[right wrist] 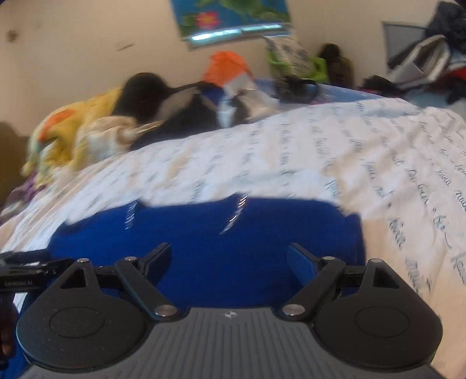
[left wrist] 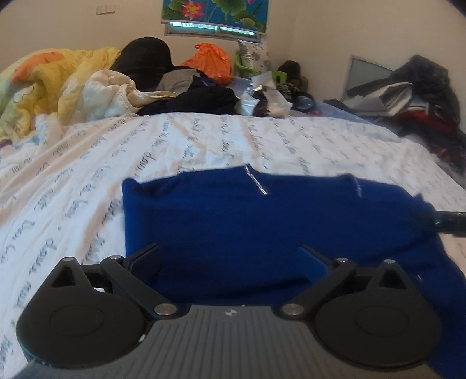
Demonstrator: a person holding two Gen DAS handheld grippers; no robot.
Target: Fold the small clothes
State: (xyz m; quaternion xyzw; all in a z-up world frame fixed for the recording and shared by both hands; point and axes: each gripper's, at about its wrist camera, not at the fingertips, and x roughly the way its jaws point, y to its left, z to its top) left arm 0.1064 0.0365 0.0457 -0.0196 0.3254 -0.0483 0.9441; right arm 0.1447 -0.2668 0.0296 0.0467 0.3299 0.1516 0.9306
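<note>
A deep blue garment [left wrist: 247, 215] lies flat on the white sheet with script print [left wrist: 87, 175]. It fills the foreground of both views and also shows in the right wrist view [right wrist: 221, 242]. My left gripper [left wrist: 230, 256] is open, its jaws wide apart just above the garment's near part. My right gripper [right wrist: 230, 259] is open too, low over the garment's near part. The right gripper's body shows at the right edge of the left wrist view [left wrist: 448, 221]. The left gripper's body shows at the left edge of the right wrist view [right wrist: 26, 268].
A yellow quilt [left wrist: 43, 84], black clothes [left wrist: 192, 99], an orange bag [left wrist: 212, 61] and small items are piled at the bed's far end. More clothes [left wrist: 419, 90] are heaped at the right. A window with a flowered blind [left wrist: 215, 14] is behind.
</note>
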